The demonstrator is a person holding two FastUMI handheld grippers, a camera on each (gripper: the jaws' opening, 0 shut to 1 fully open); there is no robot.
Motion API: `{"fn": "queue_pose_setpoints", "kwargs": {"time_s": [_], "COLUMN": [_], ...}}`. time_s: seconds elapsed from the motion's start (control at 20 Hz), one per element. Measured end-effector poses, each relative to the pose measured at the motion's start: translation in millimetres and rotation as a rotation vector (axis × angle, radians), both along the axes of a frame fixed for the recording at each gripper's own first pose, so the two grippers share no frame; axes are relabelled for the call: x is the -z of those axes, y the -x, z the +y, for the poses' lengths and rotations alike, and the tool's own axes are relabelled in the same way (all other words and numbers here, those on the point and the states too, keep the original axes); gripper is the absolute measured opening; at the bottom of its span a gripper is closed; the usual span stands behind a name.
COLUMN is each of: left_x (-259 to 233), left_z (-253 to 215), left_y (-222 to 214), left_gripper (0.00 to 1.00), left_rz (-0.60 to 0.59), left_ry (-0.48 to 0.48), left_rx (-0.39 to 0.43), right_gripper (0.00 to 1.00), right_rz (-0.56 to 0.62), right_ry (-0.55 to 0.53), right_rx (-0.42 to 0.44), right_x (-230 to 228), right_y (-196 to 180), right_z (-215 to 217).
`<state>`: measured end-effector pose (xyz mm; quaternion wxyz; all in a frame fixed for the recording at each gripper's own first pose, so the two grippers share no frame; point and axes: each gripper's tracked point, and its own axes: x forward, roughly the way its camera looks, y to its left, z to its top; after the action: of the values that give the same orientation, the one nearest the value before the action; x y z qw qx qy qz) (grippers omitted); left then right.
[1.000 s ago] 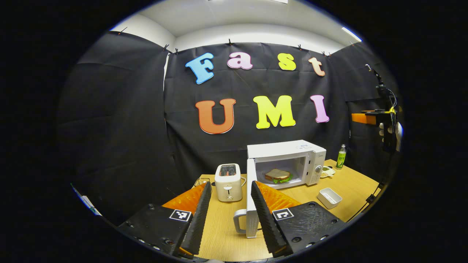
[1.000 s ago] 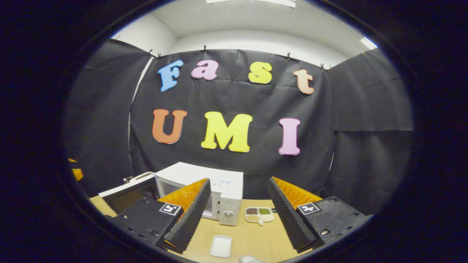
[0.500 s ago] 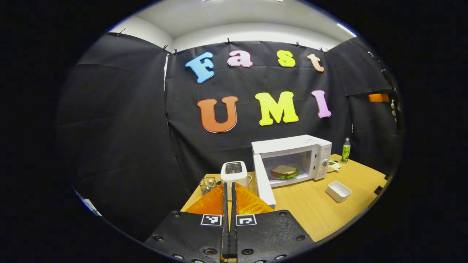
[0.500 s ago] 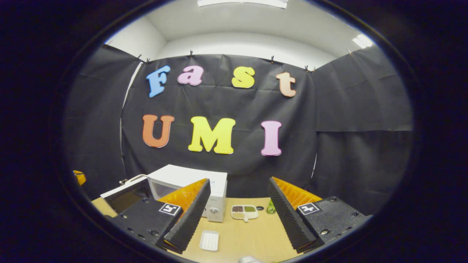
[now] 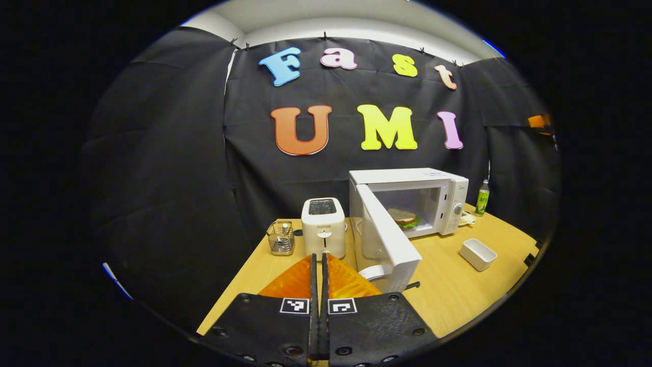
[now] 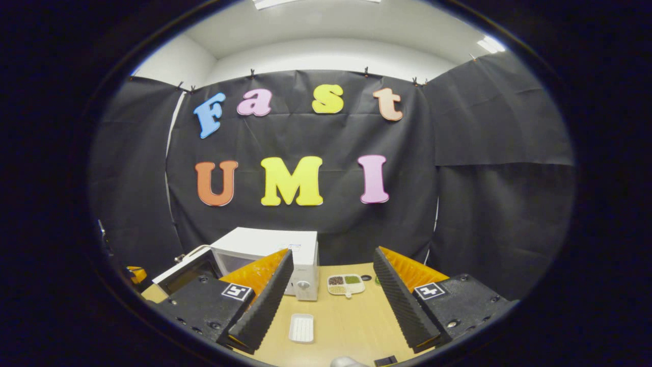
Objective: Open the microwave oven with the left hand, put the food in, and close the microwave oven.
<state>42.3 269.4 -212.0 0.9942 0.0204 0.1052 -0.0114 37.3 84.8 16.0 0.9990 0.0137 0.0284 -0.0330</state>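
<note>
One sandwich (image 5: 405, 217) is seen inside the microwave (image 5: 428, 196) on the bench (image 5: 448, 285), whose door (image 5: 389, 239) has been swung partly closed since a second ago. Left of the microwave a toaster (image 5: 323, 227) is placed. The left tongs (image 5: 319, 278) are clenched empty; the right tongs (image 6: 328, 285) are held released.

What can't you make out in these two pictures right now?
- Left gripper view: the sandwich is partly hidden behind the open microwave door.
- Right gripper view: the microwave cavity is hidden by the right gripper's finger.
- The divided dish contents are too small to identify.
</note>
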Motion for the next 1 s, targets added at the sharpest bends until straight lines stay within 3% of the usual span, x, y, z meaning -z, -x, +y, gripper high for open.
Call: {"fn": "queue_pose_setpoints", "kwargs": {"time_s": [0.15,0.2,0.25,0.3,0.35,0.7,0.75,0.8,0.85,0.9,0.95,1.0], "left_x": [15.4,20.0,24.0,27.1,31.8,51.0,51.3,52.5,52.8,51.7,50.7,49.1], "left_z": [-4.5,-5.6,-6.2,-7.1,-9.3,-41.4,-50.3,-60.0,-70.1,-81.5,-92.4,-102.8], "left_y": [-10.8,-14.0,-16.9,-18.7,-19.7,-18.7,-16.9,-16.9,-15.9,-15.8,-15.7,-16.2], "left_gripper": [0.00,0.00,0.00,0.00,0.00,0.00,0.00,0.00,0.10,0.00,0.00,0.00], "left_rz": [0.022,0.029,0.039,0.044,0.051,0.090,0.090,0.092,0.095,0.096,0.093,0.092], "left_ry": [-0.013,-0.015,-0.018,-0.023,-0.033,-0.016,-0.017,-0.014,-0.005,-0.003,-0.005,-0.005], "left_rx": [0.013,0.011,0.007,0.005,0.005,0.023,0.032,0.043,0.054,0.067,0.077,0.087], "right_gripper": [0.92,1.00,0.92,1.00,0.92,0.92,1.00,1.00,1.00,1.00,0.92,1.00], "right_rz": [0.015,0.020,0.031,0.040,0.044,0.077,0.088,0.094,0.097,0.103,0.109,0.105], "right_ry": [-0.004,-0.003,-0.002,-0.007,-0.014,-0.029,-0.030,-0.032,-0.031,-0.028,-0.030,-0.034], "right_rx": [-0.002,-0.005,-0.005,-0.008,-0.013,-0.028,-0.032,-0.037,-0.040,-0.043,-0.050,-0.061], "right_x": [2.0,2.8,5.5,6.8,8.2,20.1,24.6,25.7,26.7,27.6,27.9,24.7], "right_y": [-0.2,-1.5,-4.1,-6.0,-6.7,-15.7,-16.9,-18.0,-19.2,-20.8,-22.0,-23.2], "right_z": [-3.3,-4.1,-5.1,-5.3,-4.3,-10.5,-12.8,-13.6,-14.7,-16.9,-17.3,-17.6]}}
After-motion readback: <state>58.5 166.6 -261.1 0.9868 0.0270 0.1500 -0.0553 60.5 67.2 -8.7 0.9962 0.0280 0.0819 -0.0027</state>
